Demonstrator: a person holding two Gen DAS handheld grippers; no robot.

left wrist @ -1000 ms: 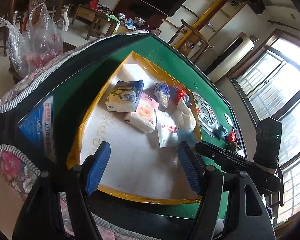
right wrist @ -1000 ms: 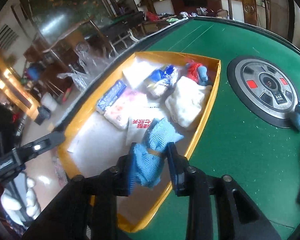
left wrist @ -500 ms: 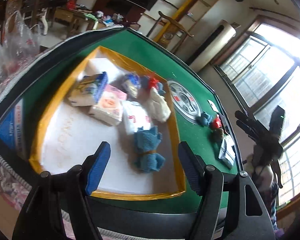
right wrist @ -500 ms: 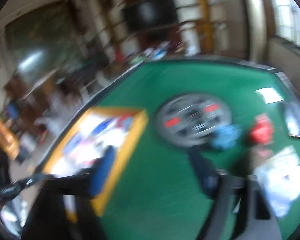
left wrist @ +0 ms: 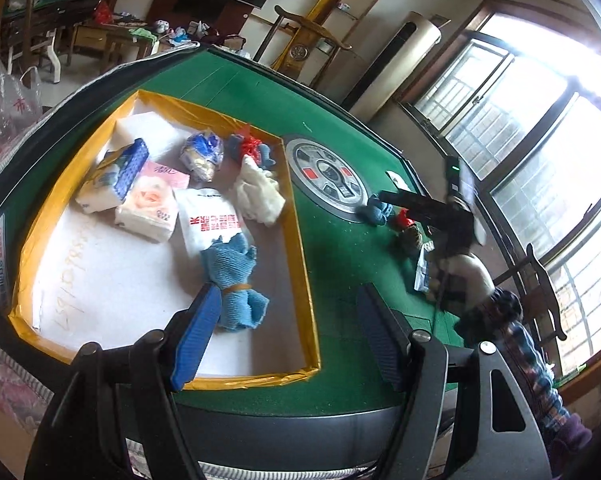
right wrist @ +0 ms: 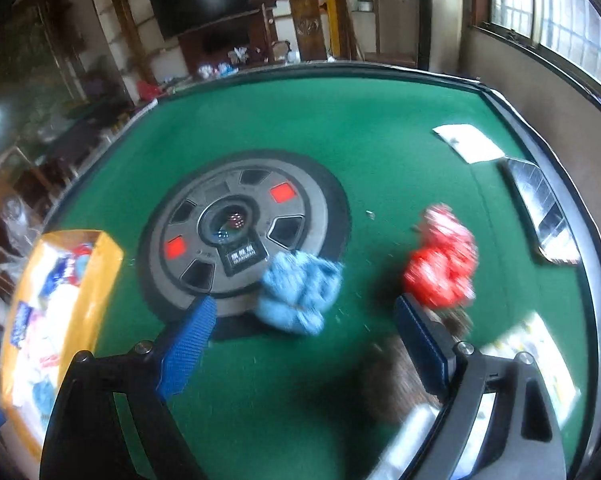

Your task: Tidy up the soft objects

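A yellow-rimmed white tray (left wrist: 300, 248) on the green table holds tissue packs (left wrist: 152, 204), a white printed bag (left wrist: 210, 224), a white cloth (left wrist: 258, 196) and a tied blue cloth bundle (left wrist: 232, 276). My left gripper (left wrist: 288, 332) hovers open over the tray's near right corner, with nothing between its fingers; the bundle lies just beyond its left fingertip. My right gripper (right wrist: 304, 344) stands open and empty above the table. A light blue cloth (right wrist: 298, 292) lies just ahead of it, between the finger lines. A red soft item (right wrist: 440, 264) sits past its right finger.
A round grey dial (right wrist: 236, 224) is set into the table's middle. A brown lump (right wrist: 388, 380), a white card (right wrist: 466, 142) and shiny packets (right wrist: 540, 208) lie toward the right edge. The tray rim (right wrist: 108, 248) shows at far left.
My right gripper let go of the blue bundle in the tray, opened wide and swung right to the cloths by the dial. My left gripper shifted right along the tray's near edge.
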